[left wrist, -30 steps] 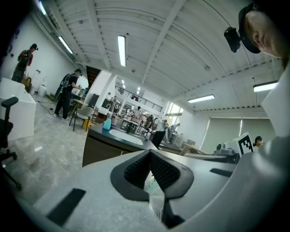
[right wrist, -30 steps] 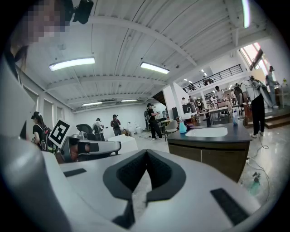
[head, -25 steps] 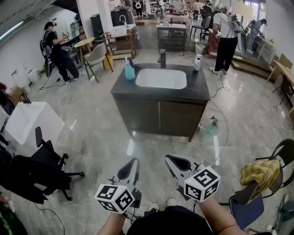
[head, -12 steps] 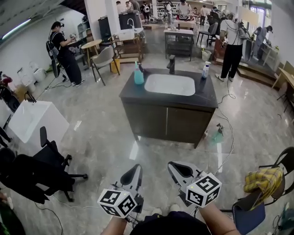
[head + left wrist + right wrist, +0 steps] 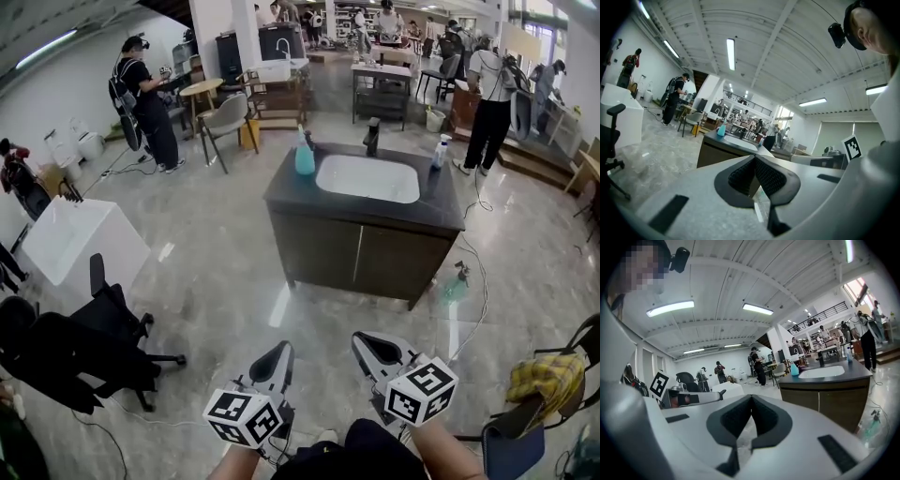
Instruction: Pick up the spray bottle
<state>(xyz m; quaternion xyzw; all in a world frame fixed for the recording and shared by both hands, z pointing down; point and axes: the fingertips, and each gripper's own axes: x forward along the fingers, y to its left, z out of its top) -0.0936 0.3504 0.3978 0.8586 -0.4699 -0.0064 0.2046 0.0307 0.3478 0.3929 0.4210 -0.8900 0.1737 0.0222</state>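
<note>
At the far left a white unit stands on the tiled floor, with a black office chair just in front of it. Low in the head view, the left gripper points toward a dark vanity. Its jaws are pressed together at the tips with nothing between them. A teal spray bottle stands upright on the vanity's top near the back left corner, just beside the white basin. A dark tap rises behind the basin, and a white bottle stands near the back right corner. The right gripper, beside the left one, is likewise closed tight and empty. Both grippers are well apart from the vanity and from every bottle. To the right of the vanity, a green spray bottle stands on the floor. At the far right a yellow checked cloth hangs over a chair.
</note>
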